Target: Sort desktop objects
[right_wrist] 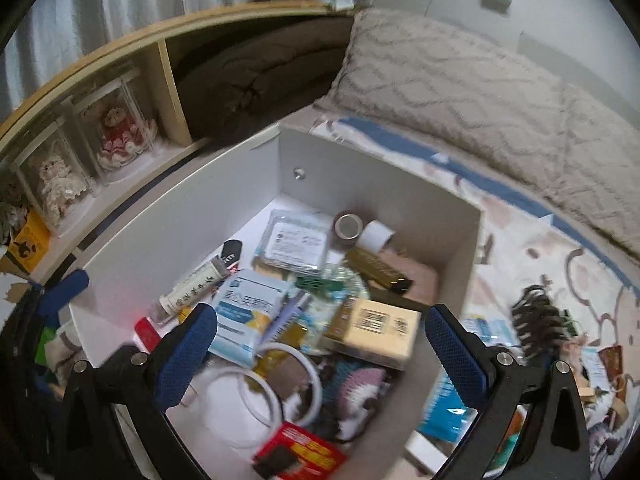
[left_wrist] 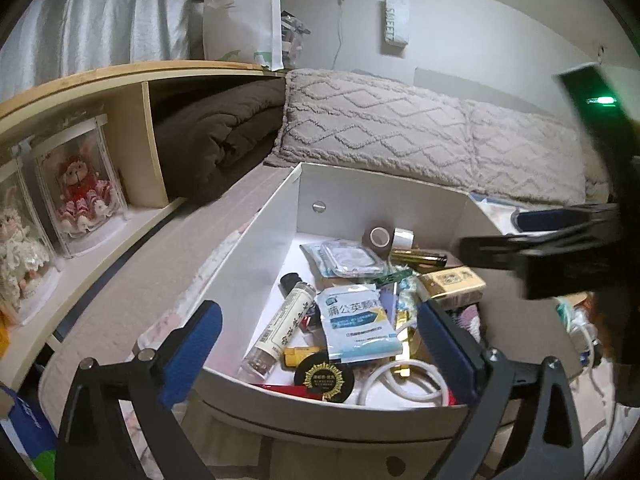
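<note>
1. While both grippers hang empty, left gripper (left_wrist: 320, 344) and right gripper (right_wrist: 320, 344) jaws spread, clutter fills the white box (left_wrist: 256, 248) on the bed.
2. Crowding risks snagging the white cable (right_wrist: 280, 372).
3. Arms may collide at its right wall.

**White drawer box crowded with small desk items**

A white open-topped box (left_wrist: 256, 240) is seen ahead of the spread blue jaws. Inside, a white-and-blue sachet (left_wrist: 358, 326) is laid flat between the jaws, with a clear labelled tube (left_wrist: 280, 326) slanted beside it. Two tape rolls (left_wrist: 390, 237) are set at the far wall. A coiled white cable (left_wrist: 404, 388) and a round black-and-gold lid (left_wrist: 324, 376) are found nearest.
</note>
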`<state>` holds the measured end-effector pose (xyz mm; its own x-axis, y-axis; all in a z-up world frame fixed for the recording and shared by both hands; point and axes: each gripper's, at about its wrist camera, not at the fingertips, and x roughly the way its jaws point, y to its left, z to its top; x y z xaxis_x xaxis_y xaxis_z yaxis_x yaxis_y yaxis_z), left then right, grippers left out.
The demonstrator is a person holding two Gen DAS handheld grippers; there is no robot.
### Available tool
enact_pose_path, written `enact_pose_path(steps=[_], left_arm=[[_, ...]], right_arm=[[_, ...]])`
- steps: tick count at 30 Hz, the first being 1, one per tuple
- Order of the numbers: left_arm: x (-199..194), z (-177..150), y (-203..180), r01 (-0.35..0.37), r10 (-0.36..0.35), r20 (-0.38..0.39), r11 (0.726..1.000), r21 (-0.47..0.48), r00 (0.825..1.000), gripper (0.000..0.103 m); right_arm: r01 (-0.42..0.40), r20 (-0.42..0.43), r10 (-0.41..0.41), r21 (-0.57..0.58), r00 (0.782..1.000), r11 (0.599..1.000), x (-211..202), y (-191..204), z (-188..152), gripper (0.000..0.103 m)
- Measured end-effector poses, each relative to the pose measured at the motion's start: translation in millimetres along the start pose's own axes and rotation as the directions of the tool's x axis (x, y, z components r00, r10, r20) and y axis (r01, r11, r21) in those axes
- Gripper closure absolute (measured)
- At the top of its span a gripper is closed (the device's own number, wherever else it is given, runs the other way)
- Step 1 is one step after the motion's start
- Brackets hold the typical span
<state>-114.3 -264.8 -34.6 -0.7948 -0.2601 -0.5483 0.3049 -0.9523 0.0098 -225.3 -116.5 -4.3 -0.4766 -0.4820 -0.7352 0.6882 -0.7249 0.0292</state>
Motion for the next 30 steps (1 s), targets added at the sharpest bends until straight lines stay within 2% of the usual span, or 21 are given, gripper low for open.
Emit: enact_pose_path(steps=[5,15,30], left_arm=[[4,0,-6,-0.034,0.035,-0.028,0.999,0.038,0.999,0.003],[13,-2,-22,-0.077,0.087,-0.075,0.989,0.126,0.993,0.000],[18,1,-32,-0.107,0.133,-0.167,0.982,0.154,0.977,0.000]], right_arm=[[-0.006,0.042,0.005,0.022,0.999,1.000,-23,-16,-23,0.000],[-0.016,0.062,0.015,0.031,0.998,0.999,-36,-34,-64,0.000],[-0.023,0.100,0.020,0.022,0.995,0.999,-62,-45,-100,0.000]])
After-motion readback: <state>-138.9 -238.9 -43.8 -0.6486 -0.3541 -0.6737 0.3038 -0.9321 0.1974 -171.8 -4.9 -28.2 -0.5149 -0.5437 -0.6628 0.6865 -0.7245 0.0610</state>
